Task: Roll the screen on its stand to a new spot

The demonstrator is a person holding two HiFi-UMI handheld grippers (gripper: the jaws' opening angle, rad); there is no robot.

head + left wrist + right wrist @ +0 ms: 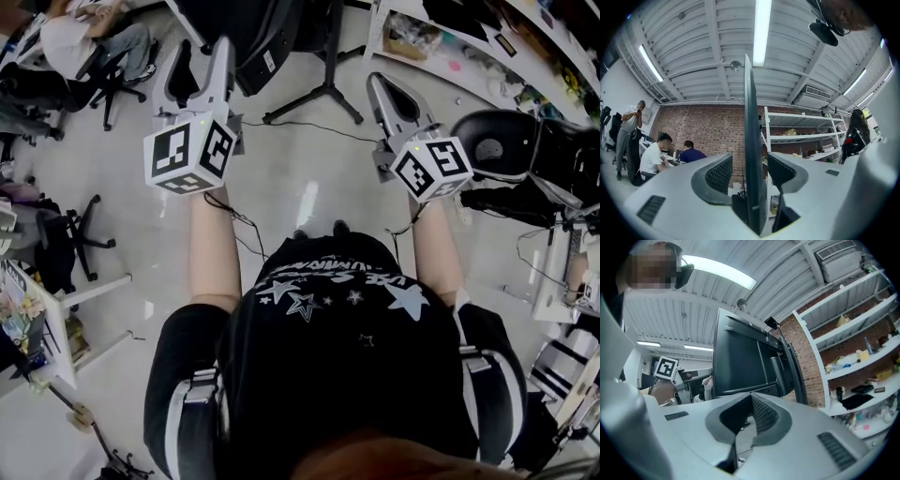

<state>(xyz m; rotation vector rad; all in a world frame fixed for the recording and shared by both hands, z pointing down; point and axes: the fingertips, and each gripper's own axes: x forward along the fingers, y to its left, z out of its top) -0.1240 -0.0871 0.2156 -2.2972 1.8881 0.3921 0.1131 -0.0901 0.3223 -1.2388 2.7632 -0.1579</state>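
Screen [752, 140] edge-on between spread left gripper [750, 161] fingers, not yet clamped. Clamp edge firmly, push slow and level. Right gripper [751, 397] fingers closed, empty, facing screen back; brace there. Mind floor cable [309, 127].

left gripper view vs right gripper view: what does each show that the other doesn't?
Left gripper view only: the screen edge-on between the left gripper's open jaws, a sliver of gap each side; seated people at desks at left.
Right gripper view only: the screen's broad dark side beyond the right gripper, its jaws meeting at the tips on nothing; the other gripper's marker cube.
Both: the screen, brick wall, white shelving, ceiling strip lights.
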